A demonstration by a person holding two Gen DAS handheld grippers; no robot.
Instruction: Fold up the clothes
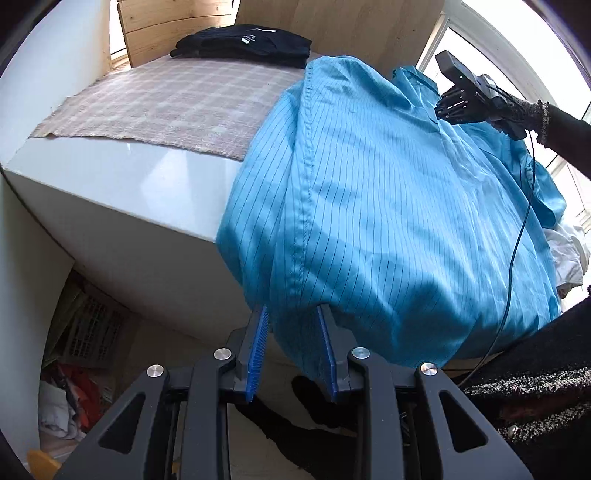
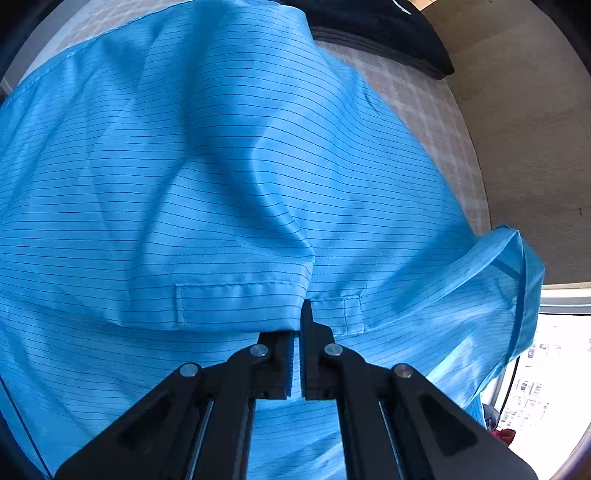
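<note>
Blue striped garment (image 1: 388, 206) lies spread over the right part of the white table (image 1: 122, 206), its lower edge hanging past the front edge. One checked cloth (image 1: 177, 103) covers the tabletop beneath it. One stack of dark folded clothes (image 1: 243, 46) sits at the far end against wooden boards (image 1: 351, 26), well apart from the blue fabric.

Left gripper (image 1: 291, 314): jaws parted, blue pads on either side of the hanging hem, which sags between them; no pinch visible.

Right gripper (image 2: 297, 325): jaws drawn nearly together on a stitched edge of the garment, cloth caught between the pads. From the left wrist view it sits at the far right corner, a dark sleeve (image 1: 569, 129) behind it.

One cable (image 1: 517, 236) trails across the fabric. White cloth (image 1: 565, 254) bunched at the right edge. Under the table: one plastic crate (image 1: 92, 332), a heap of mixed clothes (image 1: 70, 402).
</note>
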